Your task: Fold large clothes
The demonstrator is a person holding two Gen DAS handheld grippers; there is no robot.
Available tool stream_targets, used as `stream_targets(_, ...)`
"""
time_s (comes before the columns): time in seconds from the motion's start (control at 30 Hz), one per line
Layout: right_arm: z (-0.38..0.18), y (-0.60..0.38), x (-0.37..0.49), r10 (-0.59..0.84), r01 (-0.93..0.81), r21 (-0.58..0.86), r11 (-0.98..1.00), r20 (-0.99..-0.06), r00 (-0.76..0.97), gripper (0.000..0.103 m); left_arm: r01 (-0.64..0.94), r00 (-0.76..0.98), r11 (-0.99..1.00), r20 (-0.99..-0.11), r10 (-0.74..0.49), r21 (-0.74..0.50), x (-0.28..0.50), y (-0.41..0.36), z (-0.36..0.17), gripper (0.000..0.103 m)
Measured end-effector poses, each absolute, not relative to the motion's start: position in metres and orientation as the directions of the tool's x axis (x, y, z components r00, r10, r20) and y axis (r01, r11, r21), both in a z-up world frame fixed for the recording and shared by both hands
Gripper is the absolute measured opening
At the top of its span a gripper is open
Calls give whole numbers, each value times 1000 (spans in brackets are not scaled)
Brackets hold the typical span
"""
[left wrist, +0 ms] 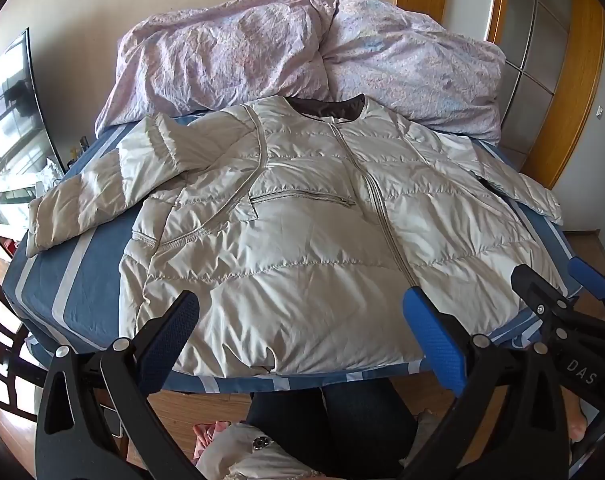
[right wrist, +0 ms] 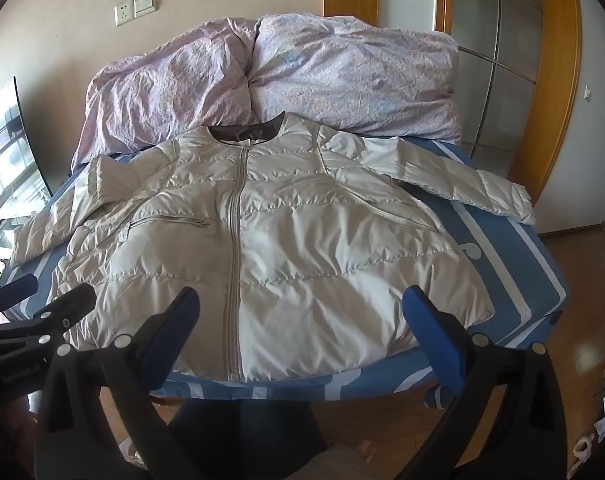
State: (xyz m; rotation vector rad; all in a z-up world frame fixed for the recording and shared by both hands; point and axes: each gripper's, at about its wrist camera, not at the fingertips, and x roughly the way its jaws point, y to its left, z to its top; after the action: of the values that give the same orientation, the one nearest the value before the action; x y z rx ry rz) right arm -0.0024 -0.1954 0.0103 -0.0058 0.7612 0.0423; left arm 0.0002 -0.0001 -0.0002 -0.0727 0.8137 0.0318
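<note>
Still sitting totally unfolded: puffy quilted beige zip-up jacket [left wrist: 302,216] on blue striped bedsheet [left wrist: 82,280].
Hovering at 6 o'clock, left gripper [left wrist: 302,320] and right gripper [right wrist: 302,312] both gaping, gripping nothing.

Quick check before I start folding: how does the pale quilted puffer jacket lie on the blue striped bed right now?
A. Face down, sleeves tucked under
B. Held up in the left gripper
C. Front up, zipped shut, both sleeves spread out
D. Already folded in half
C: the pale quilted puffer jacket lies flat, front up, its centre zipper closed and a sleeve out to each side, while the left gripper and right gripper are open, holding nothing.
</note>
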Motion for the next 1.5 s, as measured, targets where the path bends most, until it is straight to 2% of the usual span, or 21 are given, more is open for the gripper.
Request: stream_targets(1.5, 8, -197, -1, 35, -40, 9, 999, -689, 724, 101, -57, 688, 997, -726, -1, -55, 0, 0, 0, 102)
